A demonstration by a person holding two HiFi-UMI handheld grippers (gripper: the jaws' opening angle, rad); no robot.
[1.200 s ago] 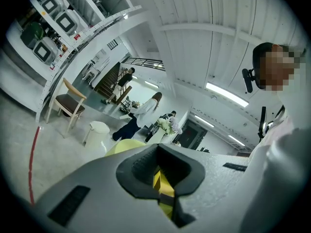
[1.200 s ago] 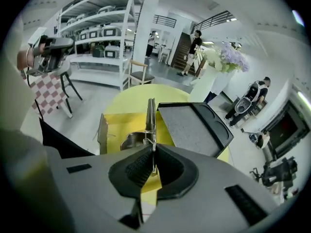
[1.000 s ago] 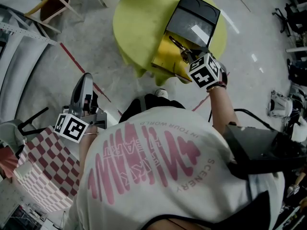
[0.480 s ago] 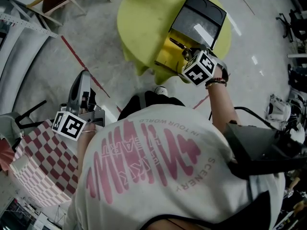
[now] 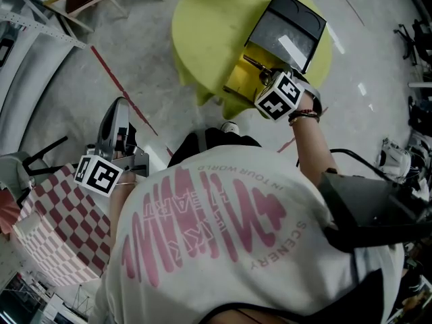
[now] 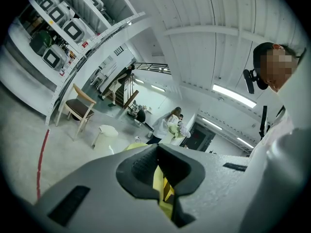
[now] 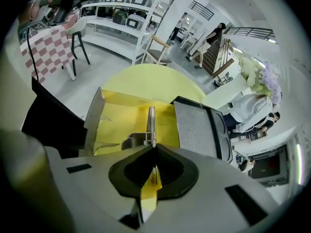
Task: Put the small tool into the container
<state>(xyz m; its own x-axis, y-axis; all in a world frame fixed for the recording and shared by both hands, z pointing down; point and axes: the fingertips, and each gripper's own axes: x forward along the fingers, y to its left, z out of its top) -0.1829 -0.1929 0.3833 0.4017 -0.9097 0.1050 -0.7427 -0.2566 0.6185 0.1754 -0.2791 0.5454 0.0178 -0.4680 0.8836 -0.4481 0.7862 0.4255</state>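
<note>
R gripper (image 7: pixel 154 148), pinching small tool (image 7: pixel 151 120), hangs just above container (image 7: pixel 119 118); tool's long axis points down-fwd into it.

Small tool (image 7: pixel 151 123) at the right gripper (image 7: pixel 154 147) tips: bare shiny metal. Container (image 7: pixel 121 115) just beyond: smooth yellow lining, slight gloss. Lid (image 7: pixel 194 127) inside: rough matt grey. Gripper shell: matt speckled grey plastic; pads (image 7: pixel 127 171) black, ribbed. Table (image 7: pixel 146 79) beyond: smooth matt yellow-green.

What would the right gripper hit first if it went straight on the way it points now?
Probably the container's yellow floor: the right gripper, shut on the small tool, aims down into it, tool tip leading. How far off is unclear.
</note>
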